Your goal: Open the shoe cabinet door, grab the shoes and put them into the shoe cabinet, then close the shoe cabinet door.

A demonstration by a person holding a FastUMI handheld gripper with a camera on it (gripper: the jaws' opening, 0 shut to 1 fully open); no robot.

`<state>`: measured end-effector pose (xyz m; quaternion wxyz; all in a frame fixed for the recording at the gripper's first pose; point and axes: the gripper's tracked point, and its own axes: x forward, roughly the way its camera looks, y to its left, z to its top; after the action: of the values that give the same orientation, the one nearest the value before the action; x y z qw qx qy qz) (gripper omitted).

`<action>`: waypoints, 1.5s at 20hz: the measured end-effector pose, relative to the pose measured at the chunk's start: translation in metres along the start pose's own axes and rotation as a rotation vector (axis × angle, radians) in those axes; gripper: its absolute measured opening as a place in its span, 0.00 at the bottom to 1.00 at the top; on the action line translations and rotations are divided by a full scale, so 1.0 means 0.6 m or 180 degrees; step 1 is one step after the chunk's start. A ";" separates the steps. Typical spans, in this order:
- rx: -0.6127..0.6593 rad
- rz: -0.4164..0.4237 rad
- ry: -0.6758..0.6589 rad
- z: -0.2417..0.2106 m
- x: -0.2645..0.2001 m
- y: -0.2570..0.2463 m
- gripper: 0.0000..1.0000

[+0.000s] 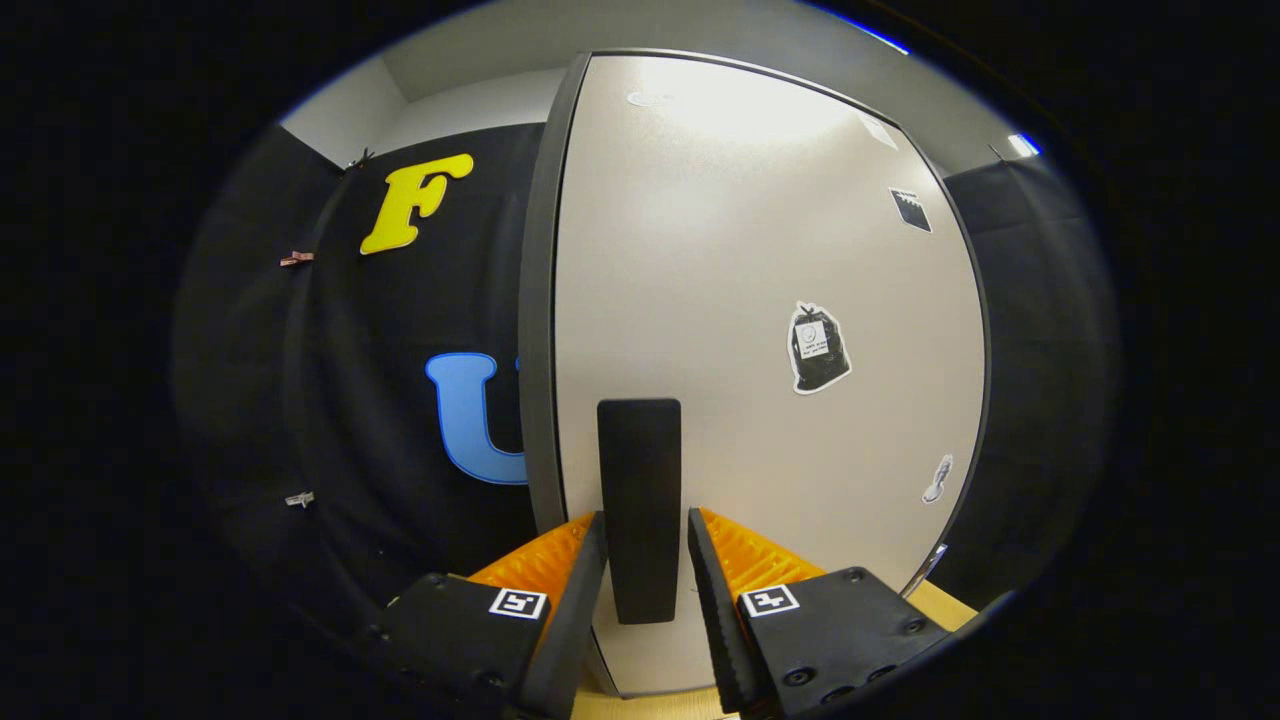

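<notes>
The shoe cabinet door (760,300) is a tall off-white panel with a dark edge strip down its left side, standing close in front of me. A black vertical bar handle (640,470) is fixed low on the door. My gripper (643,520) straddles this handle, one black finger (585,580) with orange backing on each side. The left finger lies against the handle's side. A thin sliver of door shows between the right finger and the handle, so the fingers are open around it. I cannot tell whether the door stands ajar.
Several stickers sit on the door's right half, among them a black bag-shaped one (818,347). Black cloth wall (400,330) hangs to the left of the cabinet and to its right. A pale wooden surface (950,600) runs under the door.
</notes>
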<state>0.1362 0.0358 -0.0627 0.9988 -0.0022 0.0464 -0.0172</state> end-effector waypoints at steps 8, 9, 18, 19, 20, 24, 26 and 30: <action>0.0034 0.0050 0.0034 -0.005 0.002 0.002 0.38; 0.0027 0.0052 0.0032 -0.003 -0.001 0.001 0.30; 0.0096 0.0173 0.0025 -0.002 -0.051 -0.011 0.30; 0.0099 0.0203 0.0020 0.000 -0.062 -0.015 0.30; 0.0096 0.0232 0.0021 0.001 -0.073 -0.019 0.30; 0.0114 0.0353 0.0039 0.002 -0.125 -0.037 0.30; 0.0138 0.0442 0.0064 0.004 -0.150 -0.048 0.30; 0.0161 0.0612 0.0138 0.011 -0.211 -0.085 0.30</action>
<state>0.0091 -0.0108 -0.0444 0.9943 0.0279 0.0675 0.0776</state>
